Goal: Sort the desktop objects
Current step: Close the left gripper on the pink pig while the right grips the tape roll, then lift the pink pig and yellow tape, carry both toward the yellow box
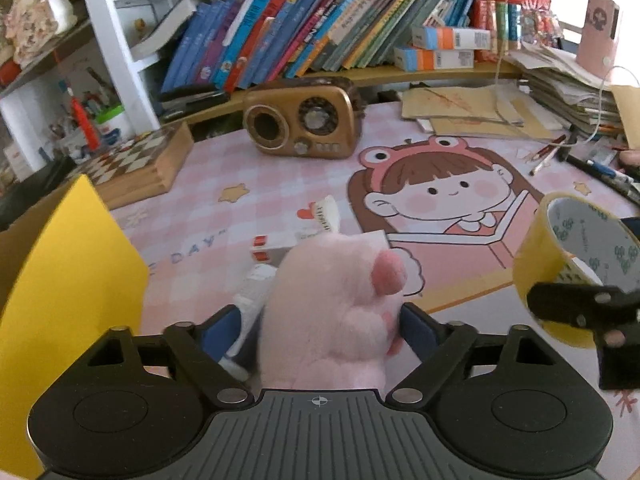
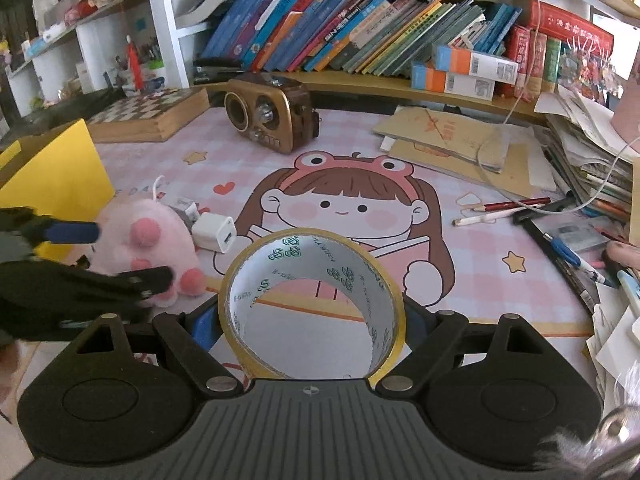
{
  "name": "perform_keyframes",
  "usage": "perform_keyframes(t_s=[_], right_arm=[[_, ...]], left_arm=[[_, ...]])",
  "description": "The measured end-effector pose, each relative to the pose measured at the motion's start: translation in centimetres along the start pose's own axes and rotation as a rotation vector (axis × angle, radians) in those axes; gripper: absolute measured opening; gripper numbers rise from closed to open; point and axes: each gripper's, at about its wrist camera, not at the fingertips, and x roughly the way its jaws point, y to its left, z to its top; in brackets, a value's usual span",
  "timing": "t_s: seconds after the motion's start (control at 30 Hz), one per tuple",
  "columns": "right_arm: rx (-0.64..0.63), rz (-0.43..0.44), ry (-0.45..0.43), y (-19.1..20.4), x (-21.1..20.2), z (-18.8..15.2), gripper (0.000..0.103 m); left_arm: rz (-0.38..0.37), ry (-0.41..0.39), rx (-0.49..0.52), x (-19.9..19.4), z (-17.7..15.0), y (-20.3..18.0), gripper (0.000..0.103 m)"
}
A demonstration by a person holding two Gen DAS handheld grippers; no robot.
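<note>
Both wrist views look low across the pink desk mat [image 1: 248, 168] toward the bookshelf [image 2: 360, 32].

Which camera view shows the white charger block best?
The right wrist view: the white charger block lies in plain sight beside the pink plush paw. In the left wrist view the paw, held in the left tool, hides most of it.

In the left wrist view the pink plush paw [image 1: 332, 304] hides most of the white charger [image 1: 256, 292] and the near end of the red-and-white box [image 1: 276, 249], and the right gripper [image 1: 584, 312] covers the near rim of the tape roll [image 1: 576, 256]. In the right wrist view the left gripper [image 2: 100, 256] is blurred and cut off by the left edge, and the yellow box [image 2: 60, 176] also runs off that edge. Book titles on the far shelf [image 2: 400, 84] are too small to read.
</note>
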Motion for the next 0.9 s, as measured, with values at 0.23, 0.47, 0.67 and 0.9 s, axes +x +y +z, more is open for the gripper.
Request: perform_keyframes(t_s=[0.23,0.47,0.67,0.9], right_arm=[[-0.006,-0.008,-0.002,0.3,-0.8,-0.6,0.085],[0.006,-0.018,-0.006,-0.2,-1.7,-1.1,0.085],[-0.003,-0.022,-0.011,-0.2,-2.6,-1.6,0.085],[-0.003,-0.01,-0.015,0.2,-4.2,-2.4,0.085]], left_arm=[[-0.027,-0.006,-0.023,0.0,0.0,-0.4,0.058],[-0.094,-0.099,-0.142,-3.9,0.7,0.5,0.056],[-0.141,-0.163,-0.181,-7.6,0.8,0.3,0.057],[-0.163,-0.153,-0.187,-10.3,-1.4,0.2,0.057]])
